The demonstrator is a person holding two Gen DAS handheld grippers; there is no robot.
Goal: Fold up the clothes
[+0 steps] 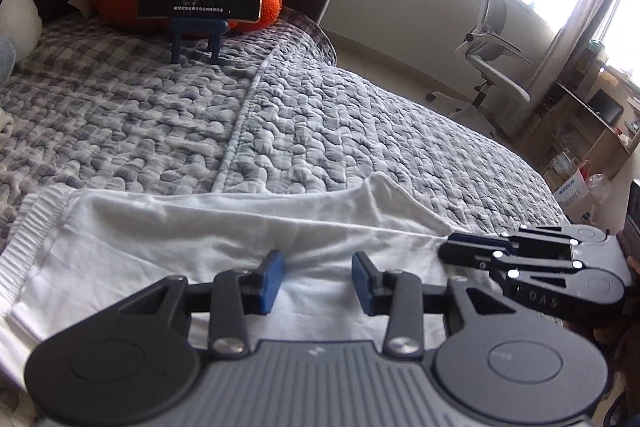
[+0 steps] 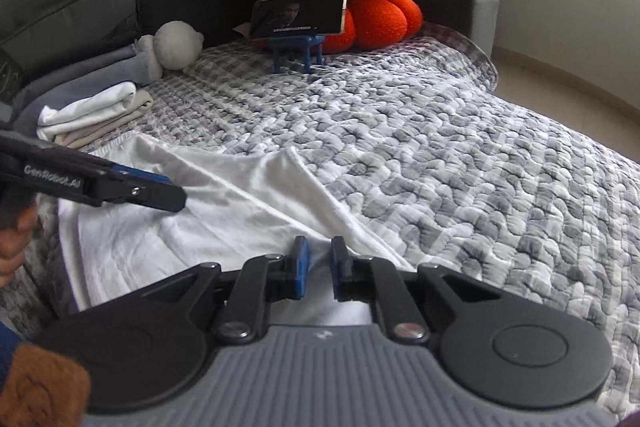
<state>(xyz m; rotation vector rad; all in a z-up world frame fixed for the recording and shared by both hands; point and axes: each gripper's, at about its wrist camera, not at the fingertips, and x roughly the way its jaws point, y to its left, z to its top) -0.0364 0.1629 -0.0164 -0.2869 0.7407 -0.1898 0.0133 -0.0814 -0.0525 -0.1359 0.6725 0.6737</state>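
Left gripper [image 1: 318, 281] wide over the white garment [image 1: 160, 251]; right gripper [image 2: 319, 273] narrow, straddling its edge, ready to pinch.

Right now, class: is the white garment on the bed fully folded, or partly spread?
Partly spread. The white garment lies mostly flat on the quilt, one flap turned over; finished folded clothes sit stacked apart.

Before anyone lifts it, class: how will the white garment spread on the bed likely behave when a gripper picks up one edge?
The white garment will probably hang limp: it already lies in soft folds and creases over the quilt. It looks thin, so likely light. Its ribbed hem may hold shape slightly better. Lifted at one point, the rest should drag and bunch rather than rise flat.
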